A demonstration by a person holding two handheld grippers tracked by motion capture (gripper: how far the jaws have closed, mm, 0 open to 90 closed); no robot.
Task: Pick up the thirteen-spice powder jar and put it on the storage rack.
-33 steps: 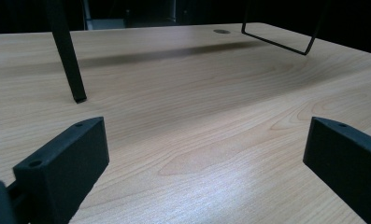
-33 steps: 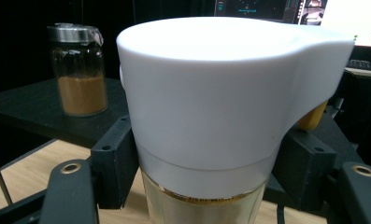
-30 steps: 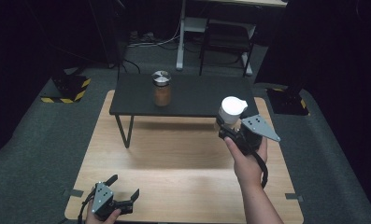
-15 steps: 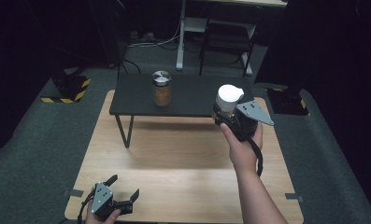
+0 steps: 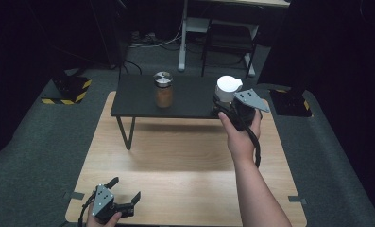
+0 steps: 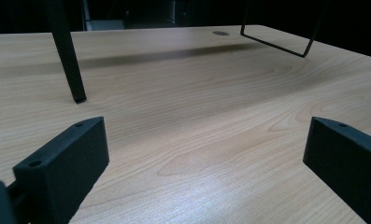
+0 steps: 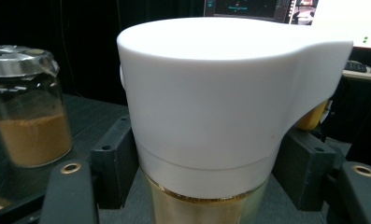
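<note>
My right gripper (image 5: 224, 107) is shut on a bottle with a broad white cap (image 5: 227, 87) and yellowish contents, holding it upright over the right end of the low black shelf (image 5: 138, 101). In the right gripper view the white cap (image 7: 211, 93) looms close, with both black jaws pressed against the bottle's sides. A glass jar of brown powder with a metal lid (image 5: 163, 90) stands on the shelf, to the left of the bottle (image 7: 26, 112). My left gripper (image 5: 126, 188) rests open near the wooden table's front left corner, nothing between its jaws (image 6: 206, 154).
The black shelf stands on thin metal legs (image 6: 68, 60) at the far side of the light wooden table (image 5: 185, 161). A desk frame and a dark chair (image 5: 227, 38) stand beyond it. Dark carpet surrounds the table.
My right hand has carried the white-capped bottle away from me and slightly left, from beside the shelf's front right edge to above its right end. The left gripper has stayed put.
</note>
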